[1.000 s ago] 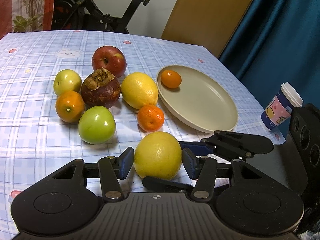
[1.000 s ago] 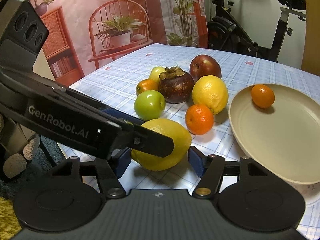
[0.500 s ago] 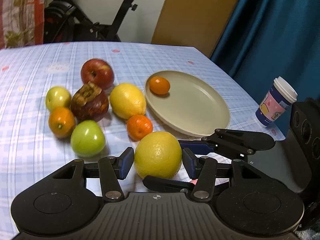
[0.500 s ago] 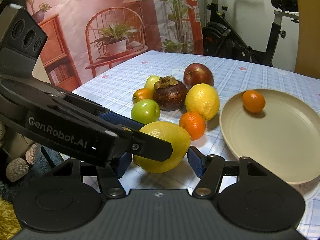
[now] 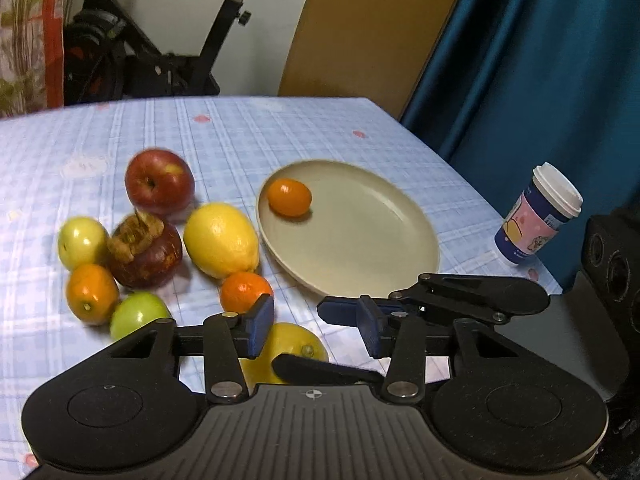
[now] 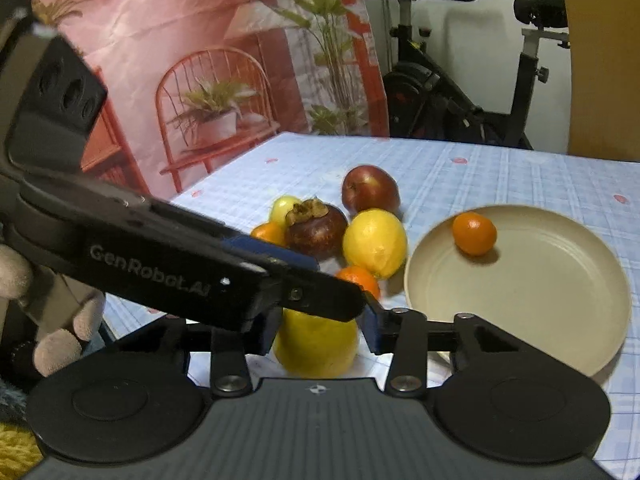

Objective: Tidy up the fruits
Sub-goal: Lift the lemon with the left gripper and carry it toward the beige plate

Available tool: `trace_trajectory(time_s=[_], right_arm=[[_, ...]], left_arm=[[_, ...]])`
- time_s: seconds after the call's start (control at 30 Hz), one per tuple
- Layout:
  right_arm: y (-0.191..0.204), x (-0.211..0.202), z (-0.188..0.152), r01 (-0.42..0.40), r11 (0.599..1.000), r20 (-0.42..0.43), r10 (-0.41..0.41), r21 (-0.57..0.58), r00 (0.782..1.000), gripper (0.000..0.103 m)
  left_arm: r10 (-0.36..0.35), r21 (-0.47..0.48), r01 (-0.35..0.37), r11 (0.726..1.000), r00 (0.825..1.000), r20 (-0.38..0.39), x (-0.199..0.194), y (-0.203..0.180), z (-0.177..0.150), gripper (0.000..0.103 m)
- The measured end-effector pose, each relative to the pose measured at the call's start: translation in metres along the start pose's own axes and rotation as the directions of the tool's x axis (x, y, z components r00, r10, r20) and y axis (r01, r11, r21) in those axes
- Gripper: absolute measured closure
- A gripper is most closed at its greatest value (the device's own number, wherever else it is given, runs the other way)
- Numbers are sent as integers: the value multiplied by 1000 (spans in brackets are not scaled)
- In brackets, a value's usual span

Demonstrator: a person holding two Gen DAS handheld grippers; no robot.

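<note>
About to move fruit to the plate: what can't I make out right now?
- Left wrist view: green apple half hidden behind the closing left tongs, nothing between them.
- Right wrist view: large yellow fruit between the closing right tongs; left tongs cover its top, pad contact unclear.
- Left wrist view: red apple motion-blurred.

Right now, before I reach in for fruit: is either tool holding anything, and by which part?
The right tool, jaws closing, seems to pinch the large yellow fruit by its two sides. The left tool, also closing, grips nothing.
</note>
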State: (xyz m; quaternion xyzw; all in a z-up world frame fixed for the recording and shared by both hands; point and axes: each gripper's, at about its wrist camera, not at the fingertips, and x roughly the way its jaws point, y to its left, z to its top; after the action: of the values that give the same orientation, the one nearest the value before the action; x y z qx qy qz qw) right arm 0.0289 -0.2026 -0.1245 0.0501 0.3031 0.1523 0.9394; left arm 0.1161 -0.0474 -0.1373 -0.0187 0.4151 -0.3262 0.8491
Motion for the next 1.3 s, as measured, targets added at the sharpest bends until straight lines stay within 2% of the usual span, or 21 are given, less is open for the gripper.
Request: trace_trajectory(time_s=[0.07,0.13,0.27,0.37,0.53,0.8,0.97,1.3], right_arm=[[-2,1,-3,-19,1000,-7,20,18,1000,51],[-1,0,-4,-22,1000,-9,22,8,1000,51],[2,3,-5,-26,1000,-14,26,0,1000,51],[0,2,-7,-19,1000,-12,19,6,1000,45],[1,5,-10,-27,1000,-24,27,5,999,39],[12,25,-20,-52,997,-118,46,-52,992,41],[9,27,-21,-60,997,-117,55,-40,992,41],[8,26,-21,-64,998,-115,61,-25,992,41]], left_arm=[[-13,-44,13,999,1000,-7,1,8,-3,54],[3,-73,-4,997,1000,-3,-1,15,-5,55],[-13,-138,17,990,999,32,-11,30,-7,54],[-26,-173,34,984,998,50,-15,35,-7,52],[-49,-181,55,982,998,38,-15,34,-15,51],[-52,-227,49,973,999,-4,-10,42,-31,50],[-66,-223,59,973,997,-26,-5,41,-34,46],[-73,-241,62,969,997,-38,0,42,-39,45]])
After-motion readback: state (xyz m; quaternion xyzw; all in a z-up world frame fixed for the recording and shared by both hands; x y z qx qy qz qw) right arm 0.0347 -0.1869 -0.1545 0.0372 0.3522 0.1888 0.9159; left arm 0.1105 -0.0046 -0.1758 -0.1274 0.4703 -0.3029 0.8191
